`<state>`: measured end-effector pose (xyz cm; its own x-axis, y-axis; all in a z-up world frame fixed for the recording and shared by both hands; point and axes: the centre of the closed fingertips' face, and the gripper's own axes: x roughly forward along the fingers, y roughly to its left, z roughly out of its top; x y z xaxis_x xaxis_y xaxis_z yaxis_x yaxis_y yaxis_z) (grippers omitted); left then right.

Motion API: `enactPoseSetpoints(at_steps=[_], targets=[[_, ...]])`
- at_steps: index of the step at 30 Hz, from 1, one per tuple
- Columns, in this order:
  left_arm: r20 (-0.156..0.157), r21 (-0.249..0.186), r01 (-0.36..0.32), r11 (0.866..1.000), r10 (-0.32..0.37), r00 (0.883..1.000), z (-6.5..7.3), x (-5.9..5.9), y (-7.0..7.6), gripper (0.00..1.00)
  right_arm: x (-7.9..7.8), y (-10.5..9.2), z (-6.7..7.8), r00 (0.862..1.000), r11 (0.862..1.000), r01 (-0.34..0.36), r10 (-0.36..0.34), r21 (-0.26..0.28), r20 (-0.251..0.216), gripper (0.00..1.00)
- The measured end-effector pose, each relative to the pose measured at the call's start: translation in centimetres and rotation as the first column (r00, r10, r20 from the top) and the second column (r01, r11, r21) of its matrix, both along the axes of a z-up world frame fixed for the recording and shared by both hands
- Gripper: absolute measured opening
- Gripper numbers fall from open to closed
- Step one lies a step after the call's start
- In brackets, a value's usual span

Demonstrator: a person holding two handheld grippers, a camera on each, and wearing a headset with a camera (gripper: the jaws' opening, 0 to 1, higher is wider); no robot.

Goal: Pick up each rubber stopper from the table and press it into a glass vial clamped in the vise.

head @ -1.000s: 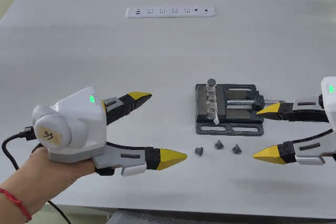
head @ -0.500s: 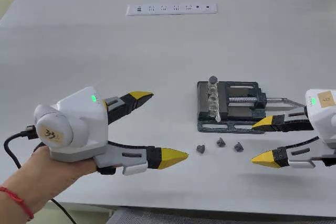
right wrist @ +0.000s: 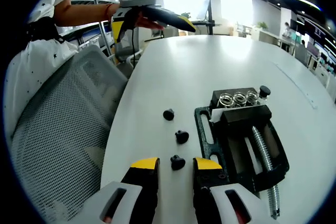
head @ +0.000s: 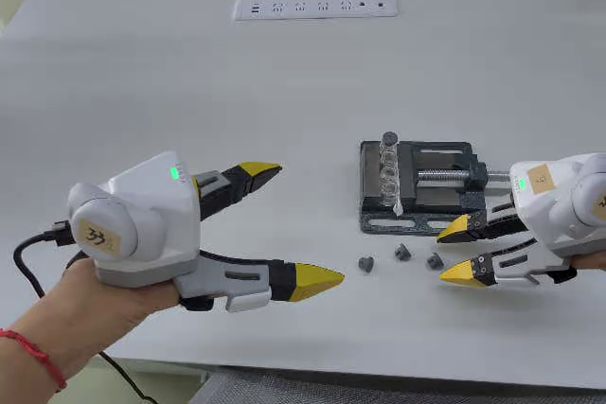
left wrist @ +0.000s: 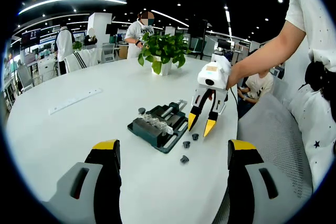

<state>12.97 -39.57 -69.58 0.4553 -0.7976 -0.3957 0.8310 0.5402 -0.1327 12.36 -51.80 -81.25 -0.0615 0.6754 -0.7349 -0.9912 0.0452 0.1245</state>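
Three dark rubber stoppers (head: 365,263) (head: 402,253) (head: 435,260) lie on the white table in front of a black vise (head: 437,198). The vise clamps a row of glass vials (head: 388,177); the far vial carries a stopper (head: 389,138). My right gripper (head: 454,253) is open and low beside the rightmost stopper. In the right gripper view that stopper (right wrist: 177,162) sits between my yellow fingertips (right wrist: 146,164) without touching them, with the vise (right wrist: 247,129) to the right. My left gripper (head: 294,224) is held wide open at the left, holding nothing.
A white power strip (head: 315,8) lies at the far side of the table. A potted plant (left wrist: 163,51) stands beyond the vise (left wrist: 157,127). A mesh chair (right wrist: 58,129) is at the table's near edge.
My right gripper has moved left and down to the rightmost stopper, and its jaws have narrowed. The left gripper has stayed about where it was.
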Motion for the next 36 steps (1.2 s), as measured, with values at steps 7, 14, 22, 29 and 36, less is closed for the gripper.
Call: enactPoseSetpoints(at_steps=[7, 14, 22, 29, 36], targets=[[-0.002, -0.001, -0.005, 1.0, 0.005, 1.0, -0.1, 0.2, 0.0, 0.83, -0.2, 0.0, -0.6, 0.999, 0.999, -0.043, 0.043, -0.016, -0.01, 0.17], [-0.007, -0.002, -0.007, 1.0, 0.007, 1.0, -0.4, 0.4, 0.1, 0.83, -0.1, -0.2, -0.9, 0.998, 0.998, -0.06, 0.059, -0.028, -0.01, 0.11], [-0.008, -0.005, -0.002, 1.0, 0.002, 1.0, -0.5, 0.5, -0.1, 0.82, -0.1, -0.3, -0.8, 0.998, 0.998, -0.057, 0.057, -0.029, -0.011, 0.07], [-0.004, -0.009, 0.006, 1.0, -0.006, 1.0, -0.3, 0.5, -0.5, 0.81, -0.3, -0.1, -0.7, 0.999, 0.999, -0.039, 0.038, -0.024, -0.017, 0.06], [0.001, -0.012, 0.02, 1.0, -0.02, 1.0, -0.2, 0.3, -1.1, 0.79, -0.7, 0.1, 0.2, 1.0, 1.0, -0.024, 0.024, -0.011, -0.018, 0.06]])
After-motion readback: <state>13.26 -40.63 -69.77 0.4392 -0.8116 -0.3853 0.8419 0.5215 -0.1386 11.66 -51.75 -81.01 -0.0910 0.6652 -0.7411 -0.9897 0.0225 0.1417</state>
